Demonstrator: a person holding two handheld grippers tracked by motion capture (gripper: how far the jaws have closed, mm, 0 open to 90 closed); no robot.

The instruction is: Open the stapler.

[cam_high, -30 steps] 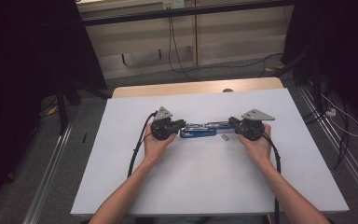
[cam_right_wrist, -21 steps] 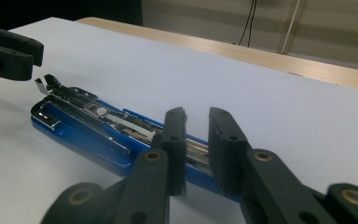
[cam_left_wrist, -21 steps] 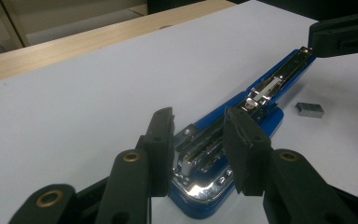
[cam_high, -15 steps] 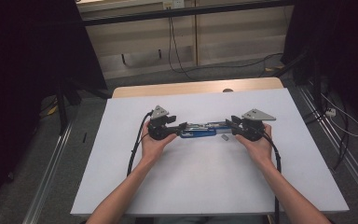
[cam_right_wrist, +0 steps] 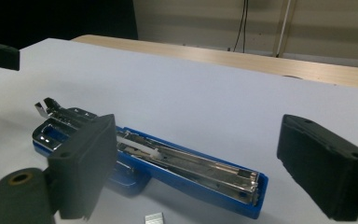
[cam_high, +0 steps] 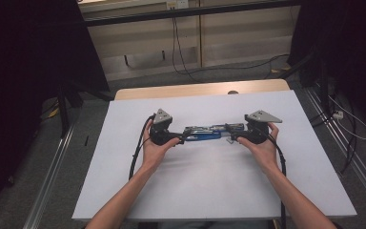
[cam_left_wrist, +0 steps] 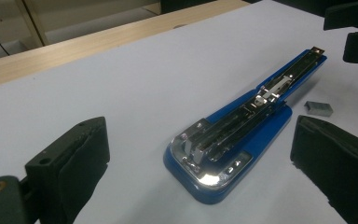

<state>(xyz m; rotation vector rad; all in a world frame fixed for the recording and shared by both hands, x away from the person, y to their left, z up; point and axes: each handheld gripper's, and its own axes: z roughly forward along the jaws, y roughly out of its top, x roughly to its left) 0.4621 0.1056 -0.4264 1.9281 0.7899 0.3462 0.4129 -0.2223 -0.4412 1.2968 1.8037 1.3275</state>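
White tabletop carries the opened blue stapler between my left gripper and right gripper, both jaws just spread off it; rigid, slick metal, so I'd judge its blue base sides the safest hold.

We see a blue stapler lying flat mid-table on the white surface, swung fully open lengthwise, approx. parallel to the table's near edge. Chrome base plate & staple channel face up, w/ a white pusher visible inside the channel. A small grey strip of staples lies on the table just beside the stapler, not touching it.
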